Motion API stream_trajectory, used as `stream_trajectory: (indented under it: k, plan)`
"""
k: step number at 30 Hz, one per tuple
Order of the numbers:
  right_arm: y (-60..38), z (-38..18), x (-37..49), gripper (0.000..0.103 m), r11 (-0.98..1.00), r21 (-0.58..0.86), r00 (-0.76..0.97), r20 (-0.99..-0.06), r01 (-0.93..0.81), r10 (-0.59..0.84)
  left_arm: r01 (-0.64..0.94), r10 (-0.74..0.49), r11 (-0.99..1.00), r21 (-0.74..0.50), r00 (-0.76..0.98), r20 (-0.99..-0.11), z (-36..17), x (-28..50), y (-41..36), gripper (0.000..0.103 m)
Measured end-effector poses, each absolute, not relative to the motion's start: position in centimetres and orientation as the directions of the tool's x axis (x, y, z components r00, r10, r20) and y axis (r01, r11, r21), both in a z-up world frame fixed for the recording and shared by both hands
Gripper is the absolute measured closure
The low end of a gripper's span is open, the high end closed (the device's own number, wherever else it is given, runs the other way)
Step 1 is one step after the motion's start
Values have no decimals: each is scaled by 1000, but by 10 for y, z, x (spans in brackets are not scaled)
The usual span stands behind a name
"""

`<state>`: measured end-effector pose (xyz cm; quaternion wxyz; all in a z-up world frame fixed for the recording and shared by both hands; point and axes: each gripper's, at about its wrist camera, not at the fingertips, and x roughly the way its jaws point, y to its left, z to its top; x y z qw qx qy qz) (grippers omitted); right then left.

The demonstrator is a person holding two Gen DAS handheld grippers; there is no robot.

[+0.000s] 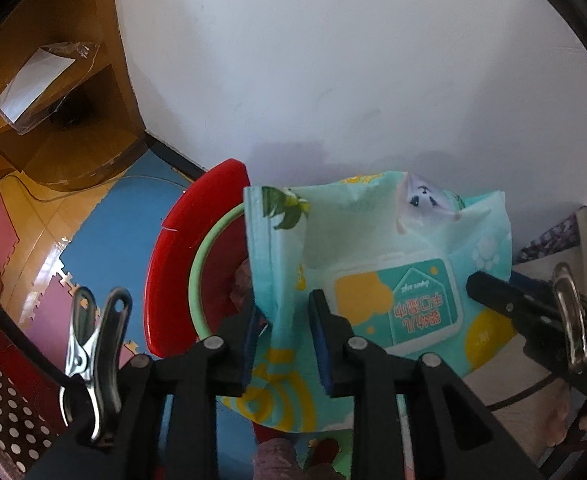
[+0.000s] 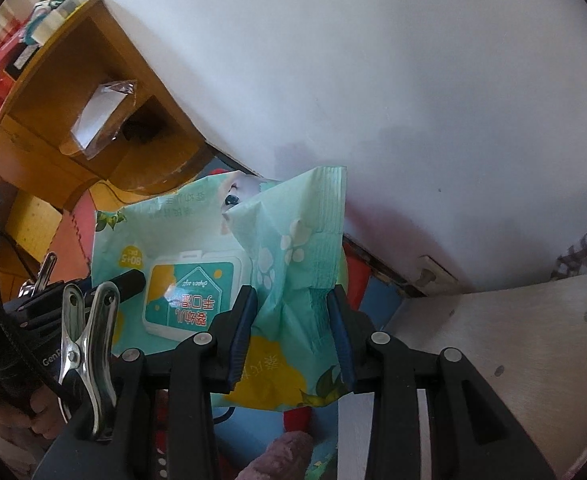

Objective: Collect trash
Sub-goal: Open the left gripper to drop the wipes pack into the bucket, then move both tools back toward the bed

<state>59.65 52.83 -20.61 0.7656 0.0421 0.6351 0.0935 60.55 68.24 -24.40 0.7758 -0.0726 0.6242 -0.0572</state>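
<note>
A crumpled mint-green wet-wipe pack (image 1: 373, 264) with a white flip lid hangs in the air between both grippers. My left gripper (image 1: 283, 320) is shut on its left edge. My right gripper (image 2: 291, 320) is shut on its right edge, and the pack (image 2: 221, 248) spreads to the left of it. Below the pack sits a red bin (image 1: 173, 264) with a green inner rim; the pack hides most of its opening. In the right wrist view only a red sliver of the bin (image 2: 299, 416) shows under the pack.
A white wall (image 1: 353, 72) fills the background. A wooden shelf unit (image 2: 73, 120) with a clear plastic packet stands at the left. Coloured foam floor mats (image 1: 105, 232) lie below. A grey table edge (image 2: 513, 340) is at the right.
</note>
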Motion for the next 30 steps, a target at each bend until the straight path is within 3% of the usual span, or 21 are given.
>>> stream_trajectory:
  k: [5, 6, 15, 30]
  plan:
    - [531, -216, 603, 54, 981, 175, 179, -966, -87, 189, 35, -156, 988, -152, 191, -969, -253, 606, 679, 57]
    - [530, -217, 604, 50, 982, 168, 185, -966, -82, 181, 38, -154, 988, -149, 190, -970, -255, 607, 680, 57]
    - [533, -213, 604, 50, 979, 183, 194, -961, -95, 198, 14, -165, 986, -165, 180, -970, -259, 604, 685, 55]
    - [542, -175, 571, 50, 970, 213, 242, -941, -115, 235, 1, -187, 981, -192, 237, -954, -219, 578, 682, 55]
